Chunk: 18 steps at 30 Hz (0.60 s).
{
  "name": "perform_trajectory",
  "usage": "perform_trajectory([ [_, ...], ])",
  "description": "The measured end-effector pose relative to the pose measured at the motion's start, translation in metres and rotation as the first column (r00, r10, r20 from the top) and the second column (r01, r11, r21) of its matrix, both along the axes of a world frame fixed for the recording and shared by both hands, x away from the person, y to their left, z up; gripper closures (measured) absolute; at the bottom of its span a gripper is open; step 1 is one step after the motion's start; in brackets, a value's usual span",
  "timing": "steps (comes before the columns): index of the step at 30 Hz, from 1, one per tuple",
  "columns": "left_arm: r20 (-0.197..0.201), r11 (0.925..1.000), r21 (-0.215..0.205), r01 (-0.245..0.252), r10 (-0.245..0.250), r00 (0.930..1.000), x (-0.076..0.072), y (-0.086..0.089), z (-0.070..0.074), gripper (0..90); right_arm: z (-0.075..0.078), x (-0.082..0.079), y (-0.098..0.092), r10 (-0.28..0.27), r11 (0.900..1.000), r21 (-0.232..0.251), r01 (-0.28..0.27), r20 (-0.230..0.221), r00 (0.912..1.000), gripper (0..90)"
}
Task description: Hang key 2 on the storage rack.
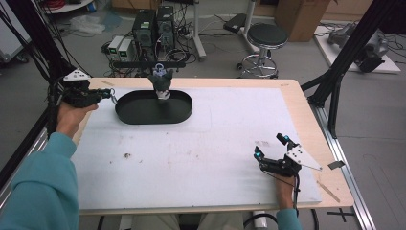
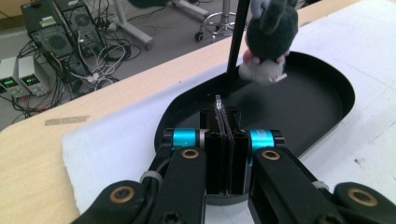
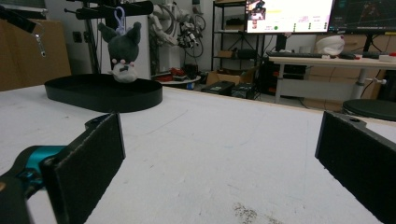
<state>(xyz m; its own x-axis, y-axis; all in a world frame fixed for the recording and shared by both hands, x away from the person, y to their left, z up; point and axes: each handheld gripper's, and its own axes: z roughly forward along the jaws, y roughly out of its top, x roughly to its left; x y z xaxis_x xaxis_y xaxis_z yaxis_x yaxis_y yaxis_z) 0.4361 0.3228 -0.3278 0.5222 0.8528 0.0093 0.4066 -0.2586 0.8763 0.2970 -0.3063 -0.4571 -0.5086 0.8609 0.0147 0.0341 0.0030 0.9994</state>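
A dark grey plush toy [image 1: 162, 81] [image 2: 271, 32] [image 3: 122, 46] hangs by a loop from the cross bar of a black stand [image 1: 143, 63] [image 3: 112, 9], just above a black oval tray [image 1: 129, 117] [image 2: 343, 84] [image 3: 102, 100]. My left gripper [image 1: 111, 95] [image 2: 224, 109] is raised at the tray's left end, pointing towards the plush. Its jaws are shut on a small metal clasp [image 1: 114, 98] [image 3: 40, 41] that dangles from the tips. At the table's front right, my right gripper [image 1: 270, 146] [image 3: 219, 154] rests low on the white mat, open, with nothing between its jaws.
The stand's upright pole [image 2: 237, 42] rises from the tray's far side. The white mat [image 1: 191, 153] covers most of the wooden table. Beyond the far edge are a stool [image 1: 265, 36], power supplies [image 1: 119, 47] and cables on the floor.
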Motion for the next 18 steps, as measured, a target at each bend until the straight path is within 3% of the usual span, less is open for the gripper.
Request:
perform_trajectory([
  [10,0.014,0.9997,0.015,0.018,-0.018,0.9997,0.005,-0.014,0.020,88.6,0.000,0.000,0.000,0.000,1.000,0.000,0.000,0.001,1.0000,0.7],
  [18,0.029,0.9975,0.037,0.061,-0.062,0.9977,0.016,-0.034,0.037,88.6,0.000,0.000,0.000,0.002,1.000,-0.002,-0.002,0.002,1.0000,0.7],
])
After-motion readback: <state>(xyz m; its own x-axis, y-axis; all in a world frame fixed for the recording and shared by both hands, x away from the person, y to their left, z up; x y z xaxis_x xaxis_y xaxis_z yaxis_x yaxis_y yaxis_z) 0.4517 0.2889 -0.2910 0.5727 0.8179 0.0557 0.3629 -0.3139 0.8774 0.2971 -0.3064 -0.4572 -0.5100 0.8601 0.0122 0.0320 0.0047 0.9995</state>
